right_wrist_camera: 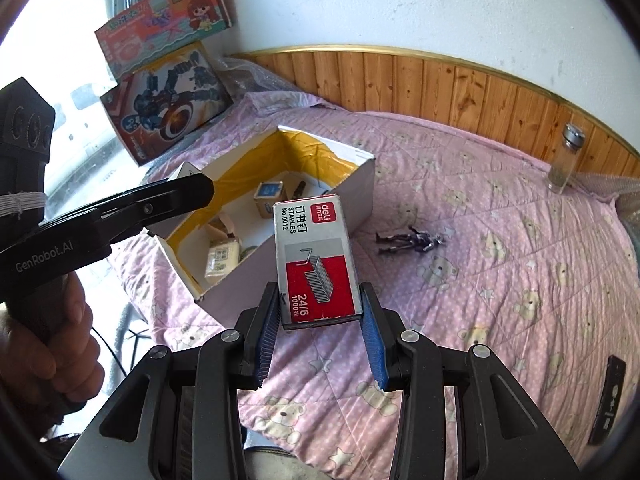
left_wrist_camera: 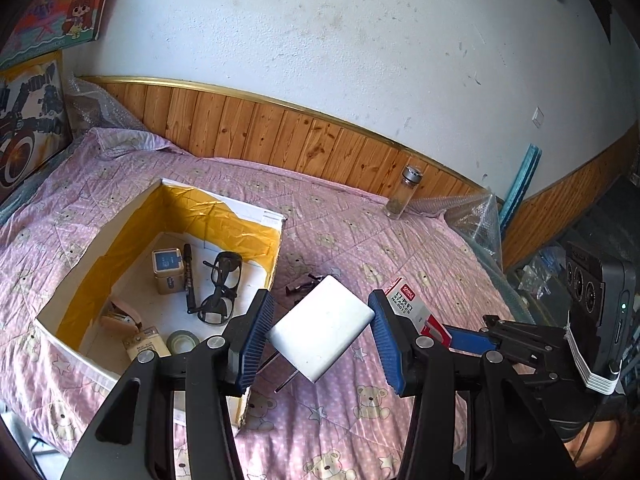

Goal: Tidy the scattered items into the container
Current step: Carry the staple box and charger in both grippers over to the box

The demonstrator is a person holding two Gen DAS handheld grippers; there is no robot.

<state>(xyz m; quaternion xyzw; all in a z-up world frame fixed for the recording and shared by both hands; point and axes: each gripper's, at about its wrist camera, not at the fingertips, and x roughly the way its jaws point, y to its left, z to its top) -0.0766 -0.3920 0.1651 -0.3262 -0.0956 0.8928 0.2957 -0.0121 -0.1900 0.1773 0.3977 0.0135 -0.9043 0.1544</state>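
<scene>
We hold a white charger (left_wrist_camera: 322, 328) clamped between the blue pads of the left gripper (left_wrist_camera: 321, 334), tilted, its prongs pointing down, just right of the open cardboard box (left_wrist_camera: 68, 280) on the pink quilt (left_wrist_camera: 420, 248). The right gripper (right_wrist_camera: 320, 320) is clamped on a staples box (right_wrist_camera: 314, 256), with the container's wall directly ahead of the claw. A dark toy figure (right_wrist_camera: 412, 240) lies ahead and right of it.

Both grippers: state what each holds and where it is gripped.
Left gripper holds the white charger by two opposite side edges. Right gripper holds the staples box by its lower sides.
</scene>
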